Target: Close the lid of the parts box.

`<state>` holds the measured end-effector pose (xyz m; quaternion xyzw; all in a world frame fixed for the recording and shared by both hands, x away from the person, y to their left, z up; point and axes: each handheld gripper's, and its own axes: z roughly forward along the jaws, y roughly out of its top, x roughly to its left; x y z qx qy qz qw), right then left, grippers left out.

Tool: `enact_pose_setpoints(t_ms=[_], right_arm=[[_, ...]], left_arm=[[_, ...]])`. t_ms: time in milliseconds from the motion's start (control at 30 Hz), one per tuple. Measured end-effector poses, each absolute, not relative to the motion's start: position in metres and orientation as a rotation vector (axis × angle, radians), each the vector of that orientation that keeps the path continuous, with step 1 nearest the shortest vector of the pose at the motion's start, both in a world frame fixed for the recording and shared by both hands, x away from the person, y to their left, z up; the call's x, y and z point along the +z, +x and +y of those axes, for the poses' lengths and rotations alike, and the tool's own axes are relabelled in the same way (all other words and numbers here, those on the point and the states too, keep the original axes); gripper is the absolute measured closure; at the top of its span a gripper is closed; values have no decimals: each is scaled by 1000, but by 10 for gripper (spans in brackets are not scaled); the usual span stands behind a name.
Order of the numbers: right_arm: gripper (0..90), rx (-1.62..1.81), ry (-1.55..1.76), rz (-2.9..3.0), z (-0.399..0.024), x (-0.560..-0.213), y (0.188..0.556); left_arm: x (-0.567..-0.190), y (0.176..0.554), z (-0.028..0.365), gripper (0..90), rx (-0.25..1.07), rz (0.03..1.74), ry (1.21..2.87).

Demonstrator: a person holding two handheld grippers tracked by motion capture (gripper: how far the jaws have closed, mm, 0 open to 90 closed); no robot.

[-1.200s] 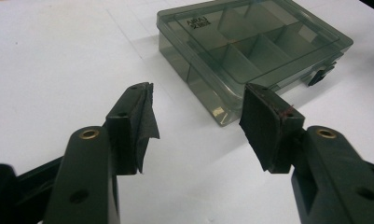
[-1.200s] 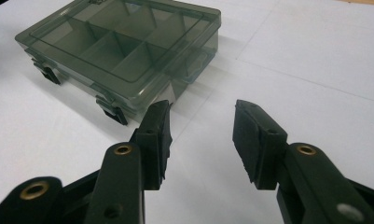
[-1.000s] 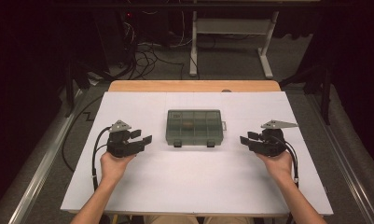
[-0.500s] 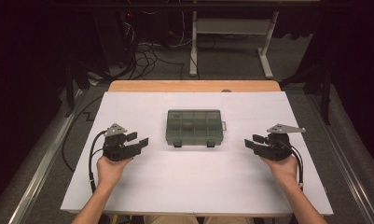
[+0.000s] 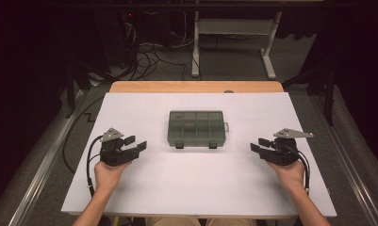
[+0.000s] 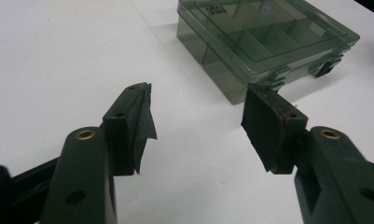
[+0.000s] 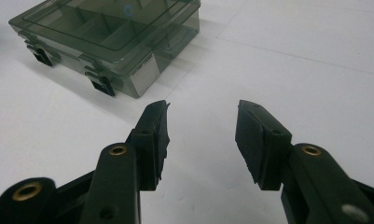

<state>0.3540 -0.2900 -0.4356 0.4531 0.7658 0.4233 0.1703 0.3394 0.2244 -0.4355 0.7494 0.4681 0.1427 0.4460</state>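
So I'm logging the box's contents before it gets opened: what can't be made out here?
- High view: the small brownish thing in the compartment box is too small and dim to identify.
- Left gripper view: the lid label is blurred, and the box's far side is cut off by the top edge.
- Right gripper view: lid glare hides what the compartments hold.

left gripper (image 5: 135,143): black body, grey three-cornered plate on top; black cable loops from its rear along the forearm
right gripper (image 5: 261,145): black body, grey three-cornered plate on top — thin black cable at the wrist
jaws: black arms, each with a brass-coloured bushing near the tip
pads (image 6: 267,125): flat black rubber blocks — left gripper's other pad ragged along its edge
forearms: bare, no sleeves in view
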Motion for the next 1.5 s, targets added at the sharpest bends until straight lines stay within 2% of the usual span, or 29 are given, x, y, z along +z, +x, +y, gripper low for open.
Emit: enact_pose_setpoints(t_ms=[1500], right_arm=[[489, 1245, 1320, 2100, -320, -448, 321]], left_arm=[[-446, 308, 251, 373, 418, 1188, 1789]])
